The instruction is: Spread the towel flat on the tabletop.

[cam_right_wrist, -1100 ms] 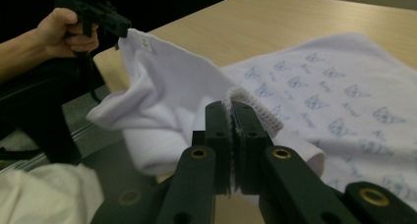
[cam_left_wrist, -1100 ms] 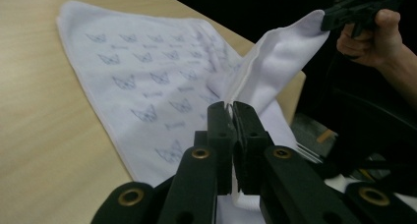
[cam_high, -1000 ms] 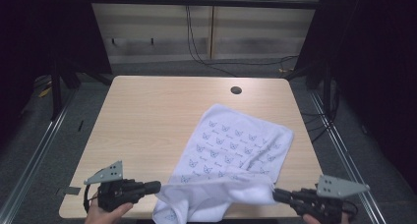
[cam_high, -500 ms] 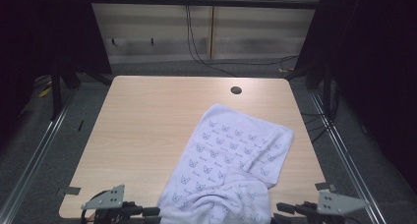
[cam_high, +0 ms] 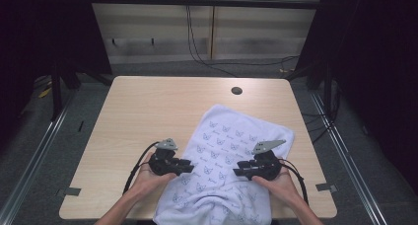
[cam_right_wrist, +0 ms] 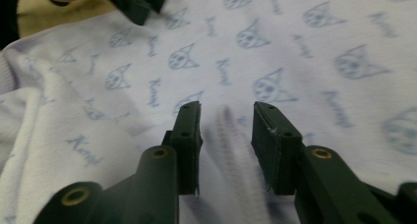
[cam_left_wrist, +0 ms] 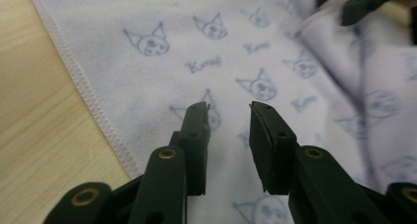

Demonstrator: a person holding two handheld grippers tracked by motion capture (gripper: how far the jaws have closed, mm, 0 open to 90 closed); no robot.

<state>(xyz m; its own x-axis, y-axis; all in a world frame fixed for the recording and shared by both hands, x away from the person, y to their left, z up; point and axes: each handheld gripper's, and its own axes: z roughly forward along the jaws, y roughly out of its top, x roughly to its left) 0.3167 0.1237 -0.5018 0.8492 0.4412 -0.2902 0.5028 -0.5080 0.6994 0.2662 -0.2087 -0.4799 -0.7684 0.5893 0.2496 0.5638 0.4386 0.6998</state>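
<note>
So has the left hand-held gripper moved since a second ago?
Yes. The left hand-held gripper has moved up the table, away from the near edge toward the round hole, and now sits over the towel, jaws open.

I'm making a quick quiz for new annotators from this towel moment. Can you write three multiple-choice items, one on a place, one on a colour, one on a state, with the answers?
1. Where on the table does the towel lie?
A. the far left corner
B. right of the middle, reaching the near edge
C. over the round hole

2. What colour is the cat-face print on the towel?
A. red
B. green
C. blue

3. How do the jaws of the left gripper stand?
A. apart, with nothing pinched
B. clamped on a towel fold
C. closed on a cable

Answers:
1 B: in the high view the cloth spreads right of the middle and bunches over the near edge.
2 C: both gripper views show pale blue faces and lettering.
3 A: the left gripper view shows a gap between the pads above flat cloth.
</note>
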